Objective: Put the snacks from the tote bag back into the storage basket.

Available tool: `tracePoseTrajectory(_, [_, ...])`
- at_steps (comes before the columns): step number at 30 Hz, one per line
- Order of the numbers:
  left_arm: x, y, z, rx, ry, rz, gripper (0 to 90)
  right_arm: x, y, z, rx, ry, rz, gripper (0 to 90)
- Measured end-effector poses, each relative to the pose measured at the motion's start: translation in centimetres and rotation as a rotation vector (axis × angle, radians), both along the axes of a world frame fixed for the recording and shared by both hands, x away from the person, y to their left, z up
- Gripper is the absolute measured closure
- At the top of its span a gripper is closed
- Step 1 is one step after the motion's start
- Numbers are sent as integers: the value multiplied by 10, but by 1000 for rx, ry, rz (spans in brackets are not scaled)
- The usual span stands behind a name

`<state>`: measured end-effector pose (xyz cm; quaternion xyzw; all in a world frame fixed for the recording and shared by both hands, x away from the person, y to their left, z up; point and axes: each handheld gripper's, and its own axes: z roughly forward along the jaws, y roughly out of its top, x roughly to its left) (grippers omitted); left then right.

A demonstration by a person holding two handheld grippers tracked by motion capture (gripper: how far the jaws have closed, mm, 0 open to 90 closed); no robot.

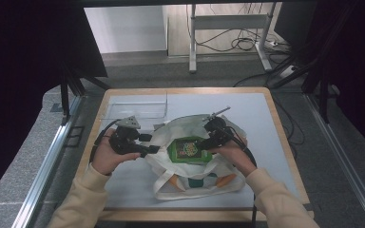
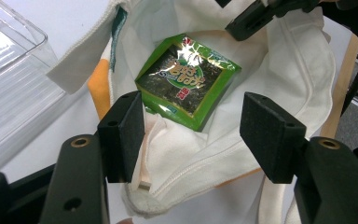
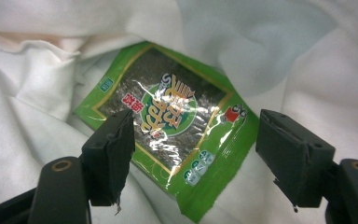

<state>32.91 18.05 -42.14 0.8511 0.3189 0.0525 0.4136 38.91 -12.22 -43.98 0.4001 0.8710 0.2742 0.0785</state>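
The green snack pack lies flat inside the white cloth bag on the table. The left gripper and right gripper are both spread wide, holding nothing. To finish well, lift both straight out without snagging the bag.

The packet was bright green with a dark middle, a thin yellow line around it, yellow letters and a bit of red. The cloth bag was white with orange and green patches. The grippers' pads were black. The table was pale grey with a light wood edge. The sleeves were cream.
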Motion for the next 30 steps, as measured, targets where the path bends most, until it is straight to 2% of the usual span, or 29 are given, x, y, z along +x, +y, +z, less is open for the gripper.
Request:
tracePoseTrajectory(4, [-1, -1, -1, 3, -1, -5, 393, 4, 4, -5, -29, 34, -26, 299])
tracePoseTrajectory(10, [-1, -1, -1, 11, -7, -11, 393, 10, 16, -8, -82, 61, -47, 303])
tracePoseTrajectory(16, [-2, 0, 0, 8, -9, -12, 393, 18, 28, -20, -134, 126, -68, 306])
tracePoseTrajectory(18, [-3, -1, 0, 1, -8, -9, 393, 23, 28, -26, -140, 159, -87, 307])
tracePoseTrajectory(19, [-2, -1, 0, 12, -10, -19, 393, 25, 27, -28, -145, 173, -97, 307])
tracePoseTrajectory(26, [-2, -5, -2, 8, -4, -18, 393, 33, 23, -40, -159, 246, -140, 307])
tracePoseTrajectory(30, [-3, -5, -2, 19, -13, -25, 399, 33, 25, -49, -191, 259, -147, 290])
